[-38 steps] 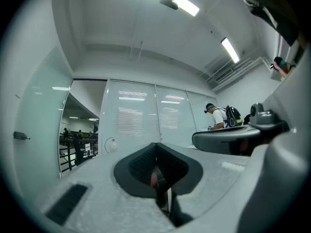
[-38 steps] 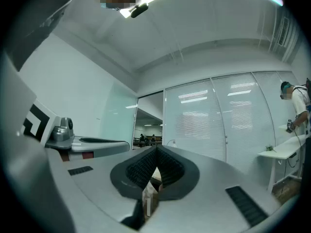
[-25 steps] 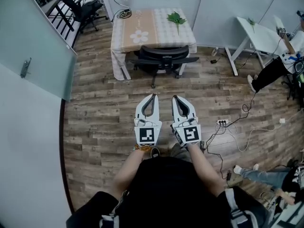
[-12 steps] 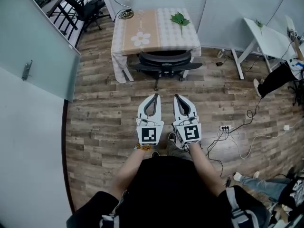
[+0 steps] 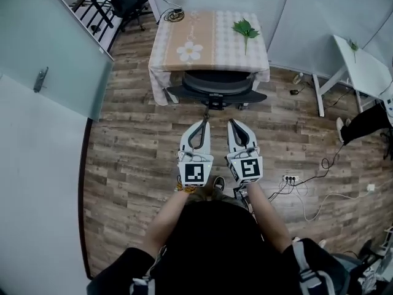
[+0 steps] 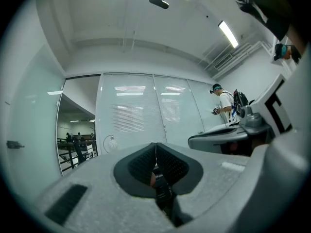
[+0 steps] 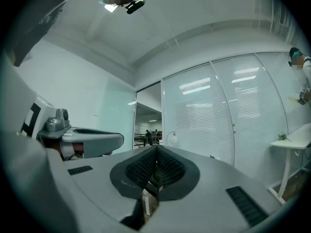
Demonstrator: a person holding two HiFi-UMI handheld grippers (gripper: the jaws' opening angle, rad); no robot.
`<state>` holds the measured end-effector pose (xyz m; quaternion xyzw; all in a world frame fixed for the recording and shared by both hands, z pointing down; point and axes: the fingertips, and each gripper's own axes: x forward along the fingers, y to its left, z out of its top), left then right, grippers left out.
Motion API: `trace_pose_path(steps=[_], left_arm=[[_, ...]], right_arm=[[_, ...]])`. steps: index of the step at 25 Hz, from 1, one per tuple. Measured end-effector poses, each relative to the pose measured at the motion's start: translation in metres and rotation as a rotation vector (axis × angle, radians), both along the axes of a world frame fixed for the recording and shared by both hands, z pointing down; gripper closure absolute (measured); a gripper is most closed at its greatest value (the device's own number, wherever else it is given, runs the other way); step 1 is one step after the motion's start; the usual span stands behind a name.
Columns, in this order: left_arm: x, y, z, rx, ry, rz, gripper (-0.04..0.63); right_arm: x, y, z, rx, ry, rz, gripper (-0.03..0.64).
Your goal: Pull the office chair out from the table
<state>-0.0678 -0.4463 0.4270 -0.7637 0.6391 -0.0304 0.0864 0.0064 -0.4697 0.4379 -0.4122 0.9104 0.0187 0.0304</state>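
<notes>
The left gripper (image 5: pixel 202 125), fingers closed on nothing, and the right gripper (image 5: pixel 233 125), fingers likewise shut and empty, point side by side at the office chair (image 5: pixel 216 85). It lies straight ahead, tucked under the bench (image 5: pixel 202 26), with its backrest running crosswise. Neither hand looks nearer, and both are short of it.

The black office chair (image 5: pixel 216 88) stood upright, pushed in at the near side of the table (image 5: pixel 161 72), its seat tucked under the table's edge. Its curved mesh back faced away from the table and both armrests stuck out sideways. The small square table wore a beige and checked tablecloth (image 5: pixel 209 42) with a white flower print.
</notes>
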Motion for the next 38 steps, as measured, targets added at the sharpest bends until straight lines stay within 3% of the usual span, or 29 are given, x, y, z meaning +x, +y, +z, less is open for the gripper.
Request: trace_pose_path(steps=[9, 17, 21, 29, 35, 38], left_arm=[[-0.026, -0.039, 0.013, -0.022, -0.02, -0.008, 0.578], [-0.054, -0.086, 0.02, -0.008, -0.059, 0.074, 0.577], [-0.071, -0.106, 0.026, -0.039, -0.033, 0.1, 0.577], [-0.086, -0.134, 0.052, -0.066, -0.135, 0.132, 0.576], [-0.079, -0.137, 0.086, -0.136, -0.192, 0.151, 0.575], [-0.076, -0.14, 0.104, -0.169, -0.262, 0.171, 0.575]], right_arm=[[-0.018, -0.036, 0.013, -0.012, 0.041, -0.012, 0.611], [-0.049, -0.078, 0.019, -0.005, 0.115, 0.026, 0.611], [-0.061, -0.094, 0.03, 0.0, 0.171, 0.024, 0.61], [-0.063, -0.119, 0.056, -0.018, 0.246, -0.008, 0.609], [-0.041, -0.132, 0.075, -0.019, 0.337, -0.06, 0.608], [-0.032, -0.135, 0.085, -0.01, 0.384, -0.097, 0.606]])
